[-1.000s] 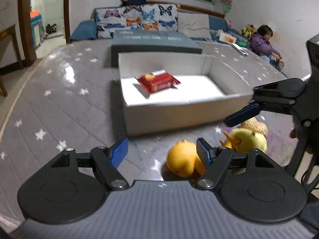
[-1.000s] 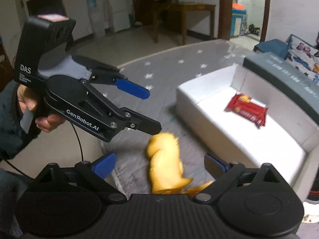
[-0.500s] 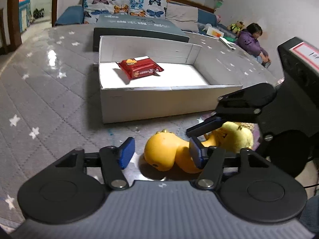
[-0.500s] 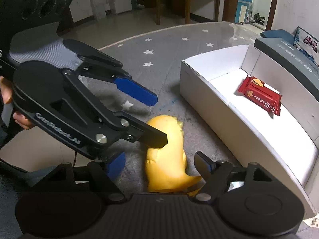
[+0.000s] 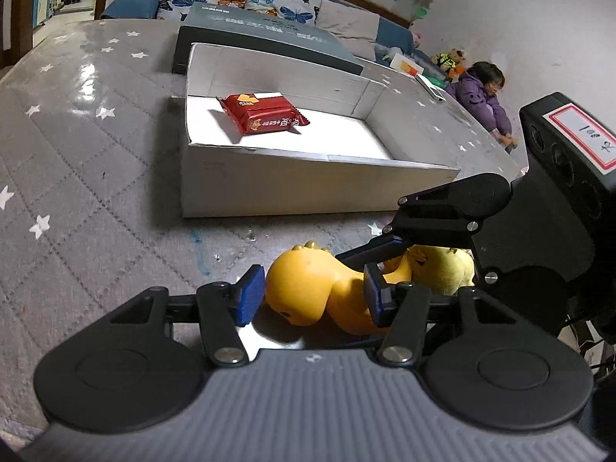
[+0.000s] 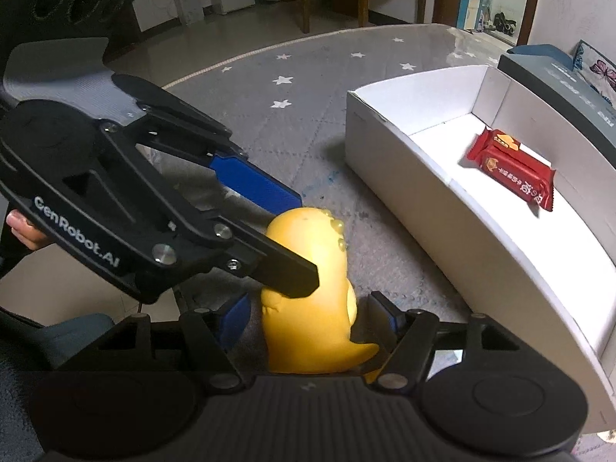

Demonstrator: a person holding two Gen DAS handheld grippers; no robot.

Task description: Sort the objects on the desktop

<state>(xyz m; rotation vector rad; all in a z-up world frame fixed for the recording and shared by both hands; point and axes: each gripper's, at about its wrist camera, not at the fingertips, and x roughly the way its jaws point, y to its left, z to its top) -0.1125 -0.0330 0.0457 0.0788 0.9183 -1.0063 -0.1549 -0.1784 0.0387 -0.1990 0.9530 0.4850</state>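
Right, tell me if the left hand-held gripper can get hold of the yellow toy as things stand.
Probably yes. The left hand-held gripper is open with the yellow toy between its fingers on the table. The right hand-held gripper crowds the same toy, so they may clash.

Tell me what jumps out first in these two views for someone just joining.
The orange toy dinosaur lies on the star-patterned table, bracketed by both open tools: the left tool around its head and the right tool around its body. Behind it sits the white box, holding only a red snack packet. A paler yellow plush toy lies right beside the dinosaur.
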